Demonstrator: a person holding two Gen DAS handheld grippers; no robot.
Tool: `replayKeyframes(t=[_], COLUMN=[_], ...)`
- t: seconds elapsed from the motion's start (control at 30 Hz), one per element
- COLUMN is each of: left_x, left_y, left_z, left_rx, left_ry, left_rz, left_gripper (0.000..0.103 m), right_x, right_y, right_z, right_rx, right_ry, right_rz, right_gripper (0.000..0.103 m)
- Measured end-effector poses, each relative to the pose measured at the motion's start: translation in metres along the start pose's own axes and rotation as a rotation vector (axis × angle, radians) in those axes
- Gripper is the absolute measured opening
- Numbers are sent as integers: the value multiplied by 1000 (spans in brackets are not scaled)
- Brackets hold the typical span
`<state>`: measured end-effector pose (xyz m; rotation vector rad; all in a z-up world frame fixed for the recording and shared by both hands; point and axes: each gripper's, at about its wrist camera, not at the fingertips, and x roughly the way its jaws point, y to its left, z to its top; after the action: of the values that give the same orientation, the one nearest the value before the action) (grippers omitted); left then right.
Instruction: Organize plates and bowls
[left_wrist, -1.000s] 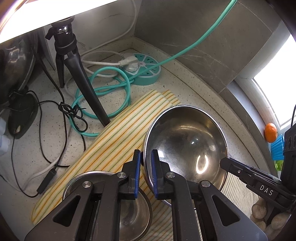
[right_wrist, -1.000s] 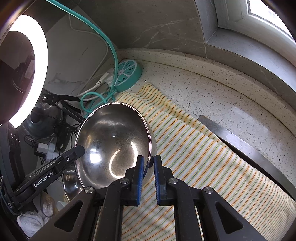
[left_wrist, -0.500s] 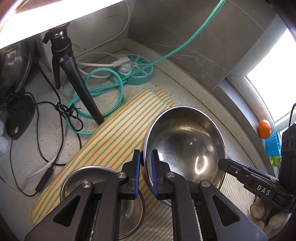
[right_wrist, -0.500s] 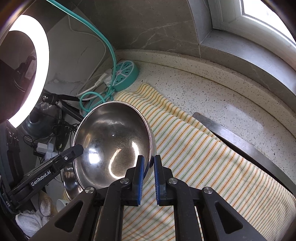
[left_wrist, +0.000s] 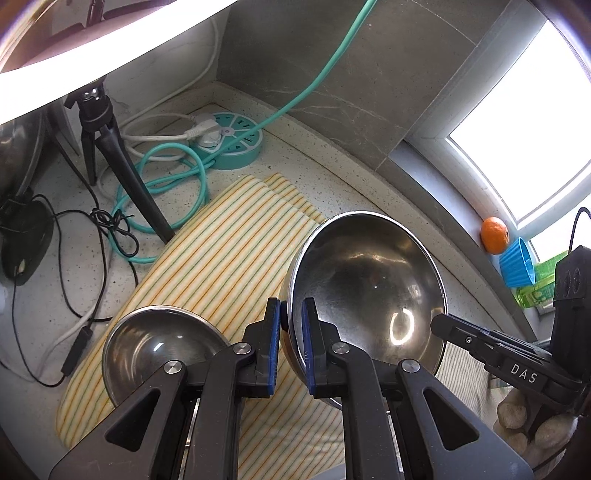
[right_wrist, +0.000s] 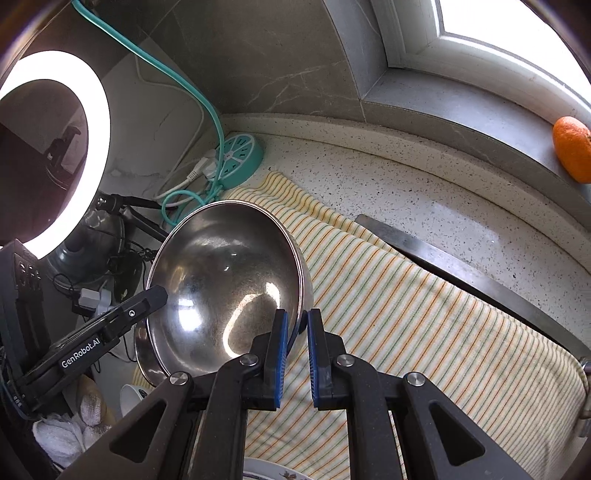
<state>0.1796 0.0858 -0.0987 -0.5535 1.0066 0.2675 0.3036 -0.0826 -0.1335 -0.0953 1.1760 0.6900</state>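
- The left tool is clamped on the near rim of the big steel bowl, one blue pad inside the rim and one outside.
- The right tool is clamped on the opposite rim of the same bowl, again with a pad on each side.
- Held between the two, the bowl is tilted and clear of the striped cloth below it.
- A smaller steel bowl sits on the cloth's left part, just beside the left tool and close under the big bowl's left edge.
- To the right of the big bowl the cloth lies bare and open, up to a metal edge that runs along its far side.
- Past the cloth's far left corner, the desk is crowded: a round teal power strip, teal cable loops and a tripod leg.
- An orange rests on the window ledge, well apart from the bowls.
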Motion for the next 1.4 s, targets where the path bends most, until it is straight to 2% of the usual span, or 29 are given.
replayKeyframes(t=[0.47,0.87,1.4], left_x=[-24,-24,-11], left_y=[-50,-105,-152], left_z=[-21,-61,-107], left_rx=[138,275,445], left_ry=[14,83,193], left_rz=[-99,-189,-241], left_gripper=[10,10,10], right_x=[-58,-111,-129], right_y=[-22,-53,-93], right_z=[-44,-97,-180], right_rx=[93,250,419], right_ry=[-75,-147,-161], right_rz=[-58,-113,-180], right_gripper=[10,10,10])
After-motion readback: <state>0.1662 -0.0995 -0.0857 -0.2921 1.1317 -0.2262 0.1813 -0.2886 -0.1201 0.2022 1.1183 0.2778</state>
